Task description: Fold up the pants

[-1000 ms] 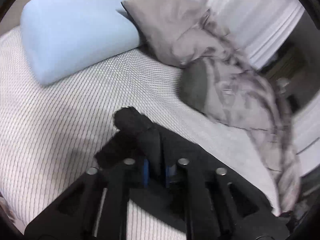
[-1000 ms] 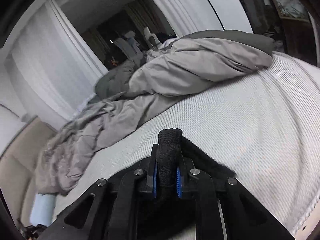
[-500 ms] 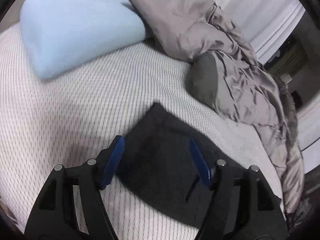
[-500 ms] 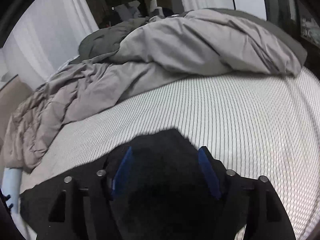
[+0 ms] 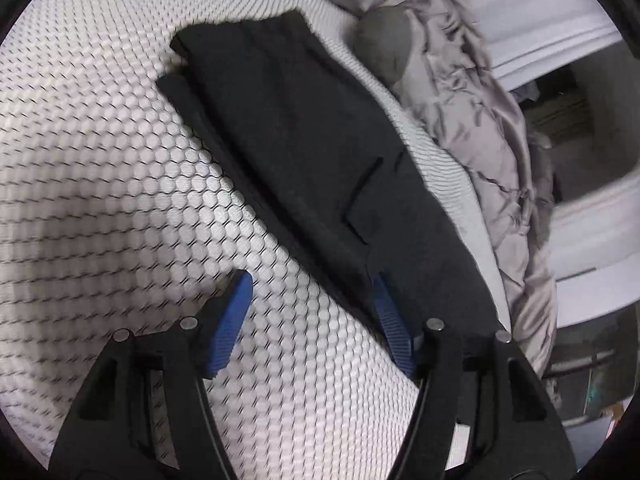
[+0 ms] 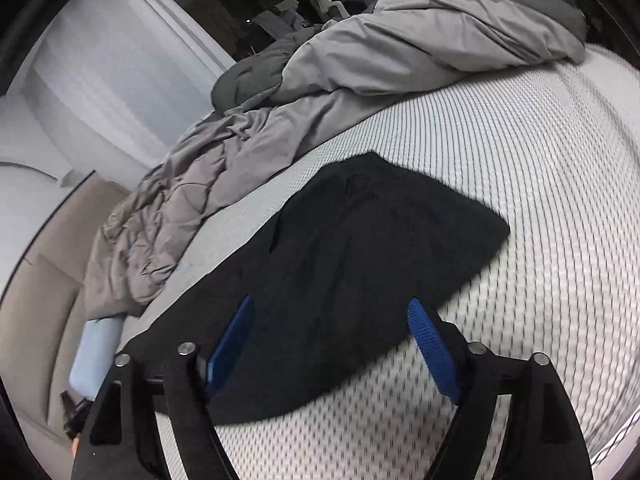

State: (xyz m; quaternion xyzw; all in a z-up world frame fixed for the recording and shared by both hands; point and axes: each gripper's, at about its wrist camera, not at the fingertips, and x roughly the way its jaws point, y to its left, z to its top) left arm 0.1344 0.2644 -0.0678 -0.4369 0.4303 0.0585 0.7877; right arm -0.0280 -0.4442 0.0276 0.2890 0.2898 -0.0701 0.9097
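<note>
Left hand-held gripper [image 5: 312, 312] released, jaws just narrowed a little, bare mattress between them, right hand-held gripper [image 6: 332, 336] released over the cloth, jaws just widening, black pants [image 5: 304, 140] folded flat on the white mesh bed [image 5: 100, 184], grey duvet [image 6: 360, 60] beyond, no writing legible

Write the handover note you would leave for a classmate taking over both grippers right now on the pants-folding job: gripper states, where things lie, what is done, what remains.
Left gripper: open, jaws have just been closing slightly, nothing held; bare mattress between the pads.
Right gripper: open, jaws have just been opening, above the pants, pads not pressing.
Pants: black, released, lying flat in a long folded strip on the mattress, beside the grey duvet.
Done: one fold laid down.
Left: probably fold the strip across its length, then tidy the edges.
</note>
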